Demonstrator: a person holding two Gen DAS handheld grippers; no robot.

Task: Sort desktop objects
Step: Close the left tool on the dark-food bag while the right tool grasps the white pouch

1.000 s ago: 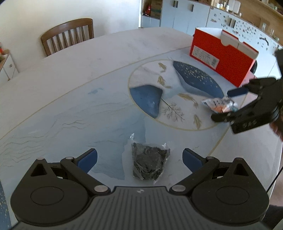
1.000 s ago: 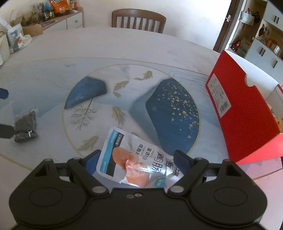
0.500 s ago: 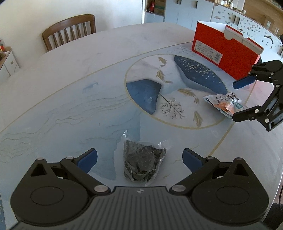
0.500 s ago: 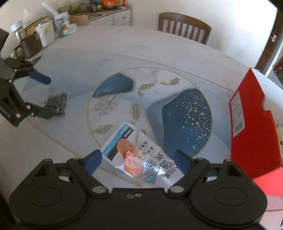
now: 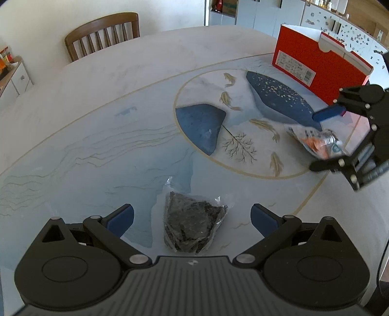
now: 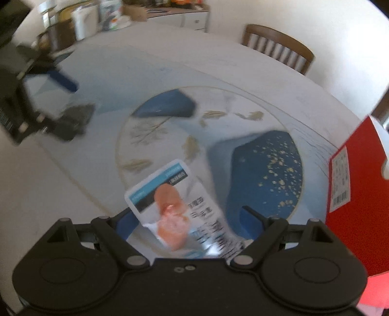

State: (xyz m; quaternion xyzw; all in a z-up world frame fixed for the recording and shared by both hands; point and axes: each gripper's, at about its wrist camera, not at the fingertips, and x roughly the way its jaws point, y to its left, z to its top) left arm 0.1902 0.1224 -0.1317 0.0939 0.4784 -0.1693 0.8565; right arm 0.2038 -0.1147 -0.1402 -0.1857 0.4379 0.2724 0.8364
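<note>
A clear bag of dark dried stuff (image 5: 192,226) lies on the table between the open fingers of my left gripper (image 5: 192,218). It also shows in the right wrist view (image 6: 73,121). A white and blue snack packet with an orange picture (image 6: 175,211) lies between the open fingers of my right gripper (image 6: 187,221). In the left wrist view the packet (image 5: 318,143) sits between the right gripper's fingers (image 5: 328,114). Neither gripper holds anything.
A red open box (image 5: 321,70) stands at the table's far right, also seen in the right wrist view (image 6: 352,194). A wooden chair (image 5: 104,34) stands behind the table (image 5: 97,121). Jars and boxes (image 6: 80,21) sit on a far counter.
Both grippers have swung so the views turned. The right wrist view is now blurred by motion and the packet sits deeper between its fingers. The dark bag has not moved.
</note>
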